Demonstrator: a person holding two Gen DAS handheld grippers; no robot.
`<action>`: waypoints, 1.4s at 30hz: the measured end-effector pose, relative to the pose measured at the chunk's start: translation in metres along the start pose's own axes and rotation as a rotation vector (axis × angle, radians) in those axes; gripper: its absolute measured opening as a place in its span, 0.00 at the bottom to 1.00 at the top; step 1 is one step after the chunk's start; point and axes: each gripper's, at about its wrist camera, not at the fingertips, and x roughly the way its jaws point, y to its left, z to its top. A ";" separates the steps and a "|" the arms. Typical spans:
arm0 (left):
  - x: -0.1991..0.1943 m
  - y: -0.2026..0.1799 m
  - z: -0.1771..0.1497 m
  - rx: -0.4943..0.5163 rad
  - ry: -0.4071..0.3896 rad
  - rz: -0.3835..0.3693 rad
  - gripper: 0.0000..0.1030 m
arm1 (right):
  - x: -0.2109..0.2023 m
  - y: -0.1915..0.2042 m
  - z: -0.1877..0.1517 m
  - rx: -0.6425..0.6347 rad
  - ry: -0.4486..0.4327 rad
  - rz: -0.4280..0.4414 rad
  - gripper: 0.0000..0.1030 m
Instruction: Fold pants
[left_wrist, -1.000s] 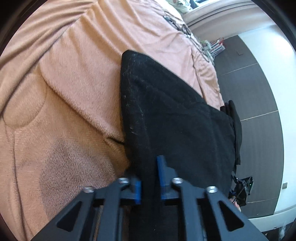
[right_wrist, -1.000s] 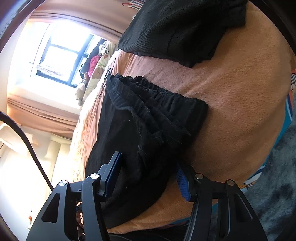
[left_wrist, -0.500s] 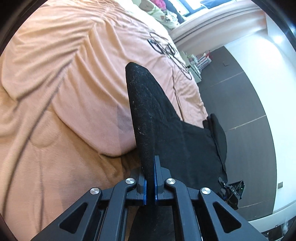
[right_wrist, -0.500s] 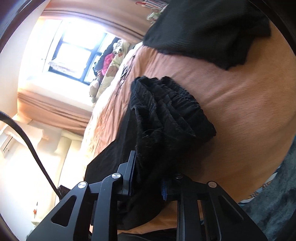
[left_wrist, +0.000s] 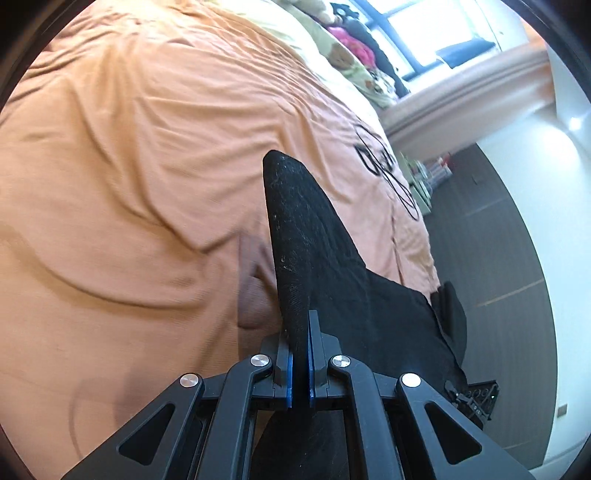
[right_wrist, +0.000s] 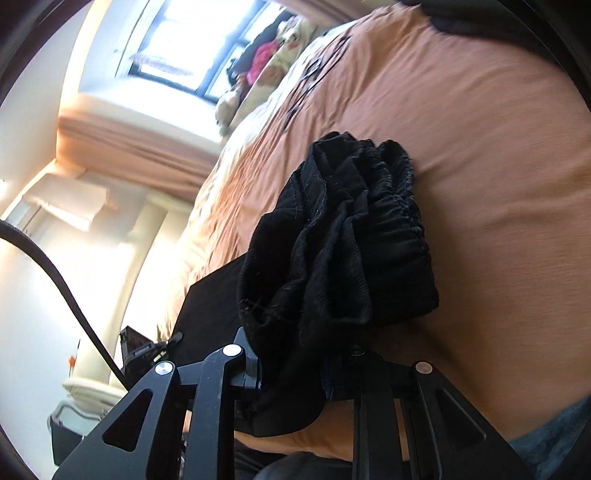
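Black pants (left_wrist: 325, 258) lie on an orange-brown bed cover (left_wrist: 129, 166). My left gripper (left_wrist: 300, 363) is shut on a leg end of the pants, which stands up as a thin ridge in front of the jaws and is lifted off the bed. My right gripper (right_wrist: 295, 373) is shut on the bunched elastic waistband end (right_wrist: 351, 236), which is raised above the bed cover (right_wrist: 498, 184). The rest of the pants hangs between both grippers.
Another dark garment (right_wrist: 480, 14) lies at the far edge of the bed. Pillows and soft toys (left_wrist: 354, 55) sit by the window. The bed edge and dark floor (left_wrist: 491, 266) are to the right in the left wrist view. A black cable (right_wrist: 66, 288) hangs at left.
Both grippers closed on the pants and lifted them off the bed. The fabric has gathered into a ridge at the left and a bunch at the right.
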 end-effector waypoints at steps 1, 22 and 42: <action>-0.005 0.007 0.003 -0.007 -0.009 0.004 0.05 | 0.007 0.003 0.004 0.000 0.014 0.007 0.19; -0.042 0.119 -0.009 -0.199 -0.031 0.175 0.28 | 0.043 0.003 0.048 -0.103 0.220 -0.162 0.57; -0.070 0.126 -0.078 -0.291 -0.058 0.195 0.44 | 0.074 -0.042 0.103 -0.091 0.148 -0.017 0.57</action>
